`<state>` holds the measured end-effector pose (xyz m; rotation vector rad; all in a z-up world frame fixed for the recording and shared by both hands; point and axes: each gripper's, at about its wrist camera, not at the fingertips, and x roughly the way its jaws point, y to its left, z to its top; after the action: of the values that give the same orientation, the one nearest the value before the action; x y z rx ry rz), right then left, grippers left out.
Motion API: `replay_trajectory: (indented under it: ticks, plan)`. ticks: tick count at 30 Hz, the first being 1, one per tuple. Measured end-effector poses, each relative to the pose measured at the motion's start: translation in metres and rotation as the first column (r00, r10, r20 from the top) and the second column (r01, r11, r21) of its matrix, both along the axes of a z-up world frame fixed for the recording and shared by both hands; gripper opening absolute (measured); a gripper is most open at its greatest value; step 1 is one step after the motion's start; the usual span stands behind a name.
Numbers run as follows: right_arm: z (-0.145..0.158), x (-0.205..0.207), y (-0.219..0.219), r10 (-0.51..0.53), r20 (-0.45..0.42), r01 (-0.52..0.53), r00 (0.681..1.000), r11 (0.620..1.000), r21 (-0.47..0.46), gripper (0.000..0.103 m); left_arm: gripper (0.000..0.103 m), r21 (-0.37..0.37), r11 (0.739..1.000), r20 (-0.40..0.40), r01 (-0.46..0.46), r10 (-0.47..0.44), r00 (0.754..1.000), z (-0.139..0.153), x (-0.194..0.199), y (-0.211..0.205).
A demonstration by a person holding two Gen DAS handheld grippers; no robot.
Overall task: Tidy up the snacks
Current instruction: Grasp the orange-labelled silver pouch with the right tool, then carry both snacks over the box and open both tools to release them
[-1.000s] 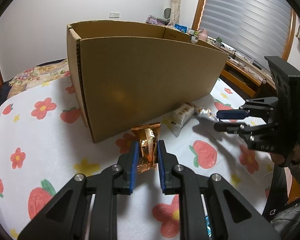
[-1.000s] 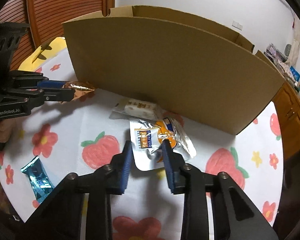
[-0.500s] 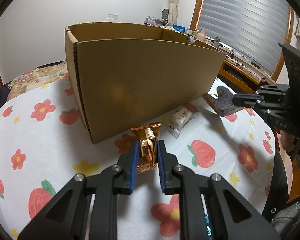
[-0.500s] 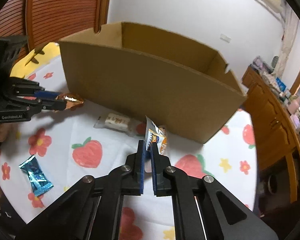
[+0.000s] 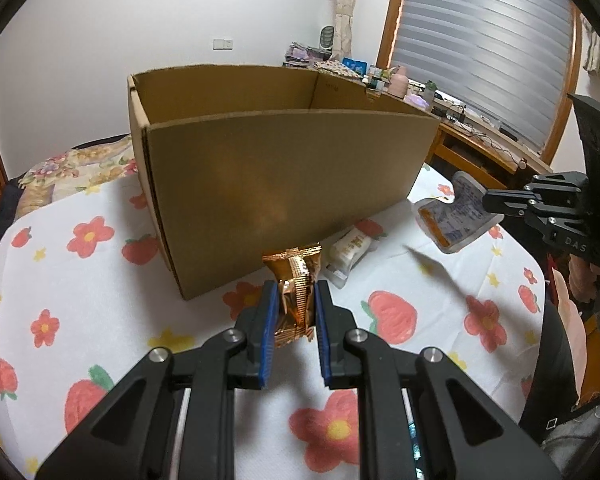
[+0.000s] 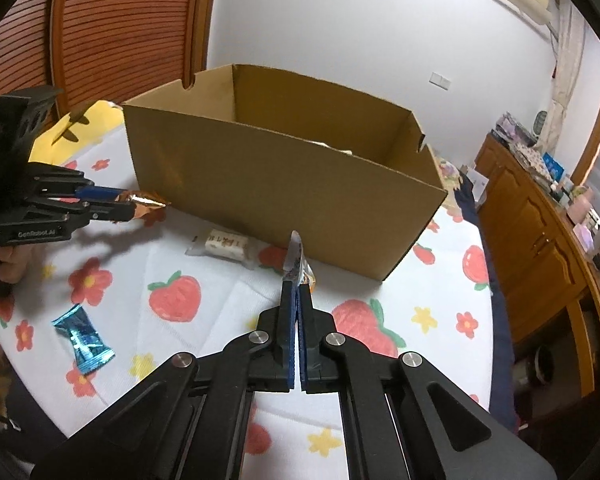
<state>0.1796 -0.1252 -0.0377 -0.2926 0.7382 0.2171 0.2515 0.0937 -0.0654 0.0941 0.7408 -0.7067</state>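
Observation:
A tall open cardboard box (image 5: 284,176) (image 6: 276,184) stands on a table with a strawberry-and-flower cloth. My left gripper (image 5: 294,296) is shut on a gold foil snack packet (image 5: 294,280) (image 6: 142,202), held just above the cloth in front of the box. To the right, my right gripper (image 6: 296,292) (image 5: 490,202) is shut on a silver-and-orange pouch (image 5: 456,216) (image 6: 296,260), lifted off the cloth and seen edge-on in the right wrist view. A white wrapped bar (image 5: 350,250) (image 6: 224,242) lies against the box's front wall between the two grippers.
A blue foil packet (image 6: 82,338) lies on the cloth at the near left. A wooden cabinet (image 6: 540,248) with cluttered items stands to the right of the table, and a window with blinds (image 5: 480,52) is behind. A hand (image 6: 8,260) holds the left gripper.
My right gripper closed on the silver-and-orange pouch and lifted it off the cloth. The left gripper kept still, holding the gold packet.

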Motion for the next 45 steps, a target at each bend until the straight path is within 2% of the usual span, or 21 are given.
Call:
replay_trajectory:
  ticks: [4,10,20,26,36,45]
  plan:
    - [0.017,-0.009,-0.005,-0.006,0.024,0.006,1.000,1.000,0.015,0.000,0.015,0.001,1.000,0.018,-0.008,0.008,1.000,0.018,-0.007,-0.002]
    - [0.057,-0.021,-0.012,0.007,0.083,-0.009,0.997,1.000,0.022,0.000,0.015,-0.007,1.000,0.085,-0.001,0.002,0.996,0.063,-0.012,-0.012]
    - [0.120,-0.022,-0.022,0.027,0.186,-0.033,0.982,0.999,0.028,0.000,0.015,-0.016,0.999,0.171,-0.028,0.030,0.985,0.131,0.003,-0.026]
    - [0.146,-0.008,-0.025,0.051,0.232,-0.059,0.971,0.998,0.025,0.000,0.015,-0.009,0.999,0.191,-0.047,0.048,0.980,0.150,0.017,-0.032]
    - [0.155,0.030,-0.019,0.091,0.246,-0.099,0.965,0.995,0.019,0.000,0.015,-0.004,0.996,0.179,-0.093,0.092,0.979,0.148,0.054,-0.038]
    - [0.133,0.076,-0.014,0.108,0.198,-0.115,0.974,0.993,0.023,0.000,0.015,0.015,0.991,0.131,-0.133,0.130,0.983,0.118,0.097,-0.045]
